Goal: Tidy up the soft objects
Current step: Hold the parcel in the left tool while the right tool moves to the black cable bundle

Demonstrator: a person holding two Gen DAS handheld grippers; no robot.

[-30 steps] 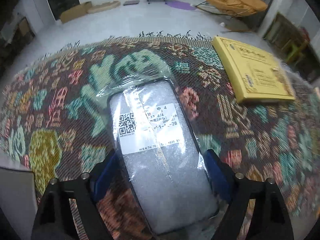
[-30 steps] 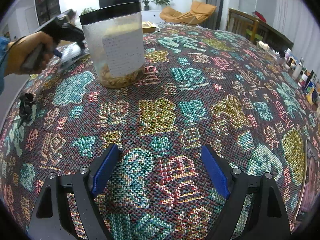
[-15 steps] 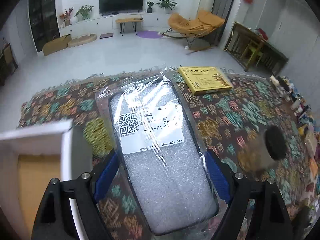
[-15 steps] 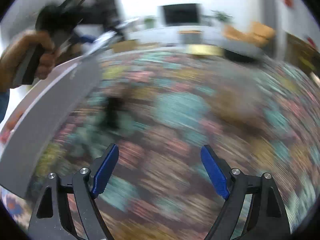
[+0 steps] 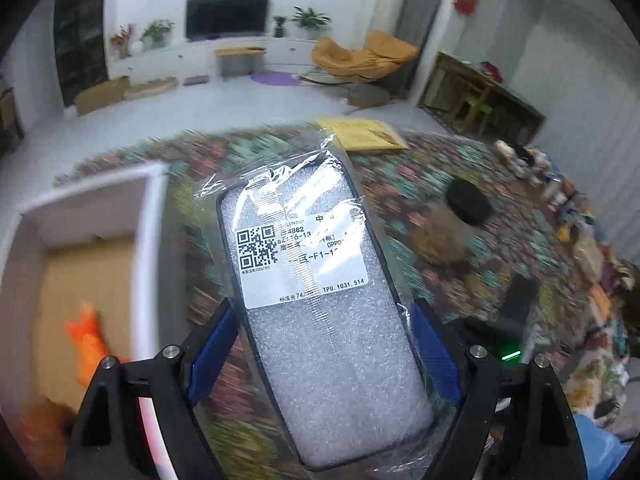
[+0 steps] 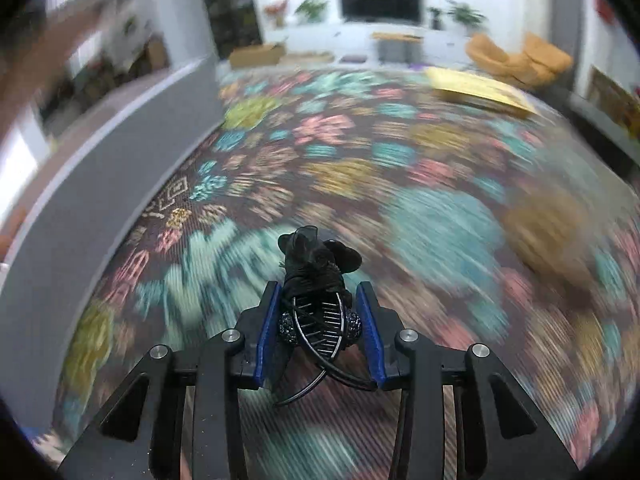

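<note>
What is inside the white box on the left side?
Inside the white box I see a brown cardboard floor and an orange soft object. The near corner is hidden behind the left gripper.

Even, cool indoor light is seen in both views, brightest on the white walls at twelve o'clock. Heavy motion blur is smeared across the patterned cloth (image 6: 360, 168) and the box (image 5: 92, 264) at nine o'clock. Glare is caught on the plastic wrapper (image 5: 320, 304). Edges are bent and blackened by the fisheye lens.
</note>
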